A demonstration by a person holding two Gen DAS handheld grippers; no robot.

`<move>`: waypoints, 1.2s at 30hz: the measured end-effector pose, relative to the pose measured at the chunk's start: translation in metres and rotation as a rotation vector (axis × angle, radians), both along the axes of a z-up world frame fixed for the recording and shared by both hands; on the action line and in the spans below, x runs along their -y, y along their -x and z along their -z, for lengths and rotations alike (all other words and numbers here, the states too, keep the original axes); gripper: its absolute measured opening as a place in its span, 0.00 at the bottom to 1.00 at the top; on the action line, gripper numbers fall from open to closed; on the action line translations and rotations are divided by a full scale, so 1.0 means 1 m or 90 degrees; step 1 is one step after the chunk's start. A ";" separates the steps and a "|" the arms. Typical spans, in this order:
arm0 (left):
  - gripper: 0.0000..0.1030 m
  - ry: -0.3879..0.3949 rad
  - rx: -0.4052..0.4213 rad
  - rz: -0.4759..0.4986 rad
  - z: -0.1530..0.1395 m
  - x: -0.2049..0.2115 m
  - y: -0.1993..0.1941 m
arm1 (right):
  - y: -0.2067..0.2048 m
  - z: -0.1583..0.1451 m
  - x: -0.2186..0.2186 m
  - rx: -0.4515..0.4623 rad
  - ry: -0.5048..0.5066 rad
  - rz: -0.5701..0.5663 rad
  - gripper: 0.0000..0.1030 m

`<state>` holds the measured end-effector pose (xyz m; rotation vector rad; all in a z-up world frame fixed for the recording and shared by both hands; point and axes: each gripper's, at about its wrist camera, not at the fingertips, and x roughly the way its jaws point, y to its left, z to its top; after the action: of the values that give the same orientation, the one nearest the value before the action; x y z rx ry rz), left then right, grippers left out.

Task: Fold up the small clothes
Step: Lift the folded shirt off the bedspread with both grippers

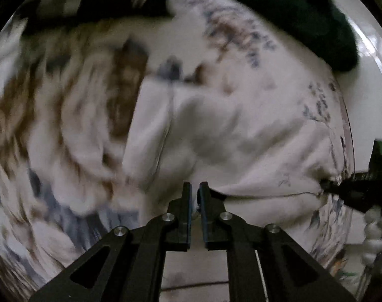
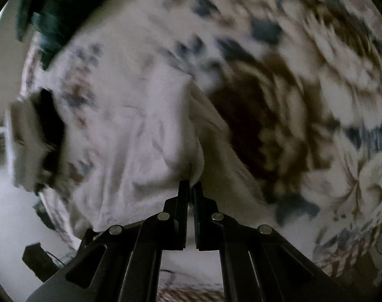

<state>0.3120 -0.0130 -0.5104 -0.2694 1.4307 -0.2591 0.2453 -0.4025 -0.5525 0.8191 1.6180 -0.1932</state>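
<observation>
A small white garment (image 1: 241,136) lies spread on a floral cloth, blurred by motion. My left gripper (image 1: 196,188) is shut on its near edge, with white fabric between the fingertips. The right gripper (image 1: 342,191) shows at the right edge of the left wrist view, pinching another corner of the same garment. In the right wrist view the white garment (image 2: 130,130) fills the middle, and my right gripper (image 2: 190,186) is shut on a fold of it. The left gripper (image 2: 40,138) appears blurred at the left there.
A floral brown, blue and white cloth (image 1: 52,130) covers the round table, also seen in the right wrist view (image 2: 304,100). A dark green garment (image 1: 304,17) lies at the far side, also in the right view (image 2: 50,17). A glossy floor (image 1: 369,58) lies beyond the table.
</observation>
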 end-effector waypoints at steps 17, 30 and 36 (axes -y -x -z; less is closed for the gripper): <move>0.08 0.152 -0.042 -0.215 0.019 -0.047 -0.028 | -0.014 -0.004 0.028 0.110 -0.078 0.099 0.31; 0.27 0.147 -0.095 -0.202 0.022 -0.066 -0.013 | 0.019 0.000 0.028 0.021 -0.025 0.042 0.21; 0.59 0.095 -0.004 -0.213 -0.024 -0.083 -0.013 | 0.020 -0.043 0.043 0.099 0.065 0.048 0.48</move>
<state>0.3247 0.0700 -0.4868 -0.6254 1.3498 -0.0902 0.2249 -0.4459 -0.5090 0.7967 1.4210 -0.2567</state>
